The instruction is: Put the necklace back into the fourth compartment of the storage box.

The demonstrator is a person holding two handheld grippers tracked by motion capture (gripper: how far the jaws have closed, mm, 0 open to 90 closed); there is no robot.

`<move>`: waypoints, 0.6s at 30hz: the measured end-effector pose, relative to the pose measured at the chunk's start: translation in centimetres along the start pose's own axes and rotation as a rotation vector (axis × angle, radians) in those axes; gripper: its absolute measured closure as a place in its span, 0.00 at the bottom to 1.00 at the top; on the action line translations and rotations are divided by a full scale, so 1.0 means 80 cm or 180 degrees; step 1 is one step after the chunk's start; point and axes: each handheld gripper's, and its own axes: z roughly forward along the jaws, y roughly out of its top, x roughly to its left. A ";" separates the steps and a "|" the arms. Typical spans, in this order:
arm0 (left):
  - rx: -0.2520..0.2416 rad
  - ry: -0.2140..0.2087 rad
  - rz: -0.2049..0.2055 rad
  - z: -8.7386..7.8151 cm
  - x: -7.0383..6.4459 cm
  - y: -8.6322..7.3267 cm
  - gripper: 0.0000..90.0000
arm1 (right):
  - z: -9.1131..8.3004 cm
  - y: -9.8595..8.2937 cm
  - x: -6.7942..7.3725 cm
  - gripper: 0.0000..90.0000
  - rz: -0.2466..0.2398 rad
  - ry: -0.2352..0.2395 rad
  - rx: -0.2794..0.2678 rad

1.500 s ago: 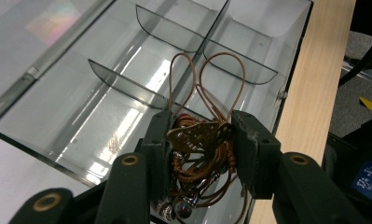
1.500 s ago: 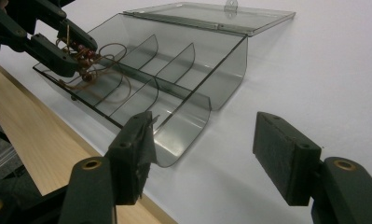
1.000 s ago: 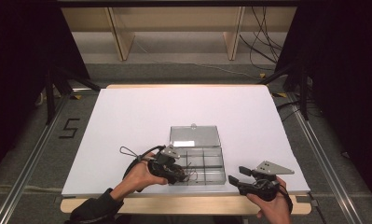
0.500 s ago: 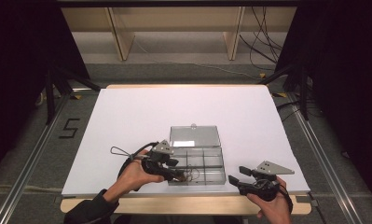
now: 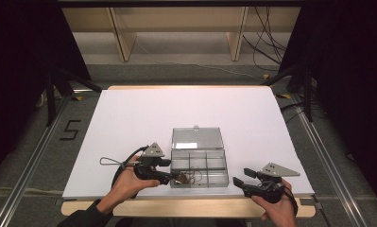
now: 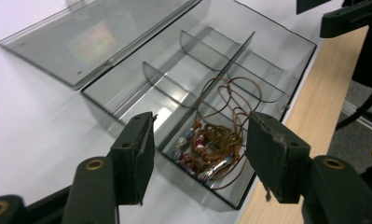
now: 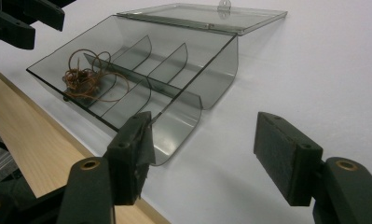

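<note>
both grippers gape wide: the left gripper [image 6: 200,158] hovers over the beaded necklace [image 6: 211,144] lying in the clear box [image 5: 198,163], the right gripper [image 5: 245,177] sits just beside the box.

The compartment box [image 6: 207,65] is clear, smoke-tinted plastic, glossy and smooth, and its open lid [image 6: 90,39] throws back a soft sheen. Inside lies a necklace [image 6: 211,140] of thin brown cord with shiny coloured beads. The worktop [image 5: 143,113] is covered in matt white, with bare pale wood at its near edge.
</note>
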 end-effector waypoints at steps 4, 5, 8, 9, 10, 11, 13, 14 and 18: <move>-0.0014 0.0033 -0.0046 -0.004 0.005 -0.008 0.44 | 0.001 -0.001 -0.001 0.42 -0.0007 0.0017 -0.0030; -0.0020 0.0037 -0.0095 -0.005 0.006 -0.011 0.43 | 0.001 -0.001 0.000 0.42 0.0024 0.0032 -0.0007; -0.0027 0.0034 -0.0104 -0.007 0.006 -0.014 0.41 | 0.000 -0.002 -0.002 0.42 0.0061 0.0042 0.0007; -0.0036 0.0037 -0.0127 -0.007 0.005 -0.015 0.40 | 0.000 -0.002 -0.002 0.42 0.0059 0.0042 0.0007; -0.0071 0.0028 -0.0150 -0.008 0.005 -0.016 0.40 | 0.001 -0.002 -0.002 0.42 0.0061 0.0042 0.0010; -0.0087 0.0038 -0.0170 -0.008 0.004 -0.017 0.39 | 0.001 -0.002 -0.002 0.42 0.0057 0.0042 0.0007; -0.0062 0.0047 -0.0160 -0.009 0.003 -0.019 0.37 | 0.001 -0.002 -0.002 0.42 0.0058 0.0047 0.0006; -0.0061 0.0066 -0.0170 -0.009 0.003 -0.020 0.36 | 0.001 -0.002 -0.002 0.42 0.0057 0.0045 0.0009; -0.0080 0.0038 -0.0209 -0.007 0.000 -0.023 0.36 | -0.001 -0.002 0.001 0.42 0.0158 0.0029 0.0054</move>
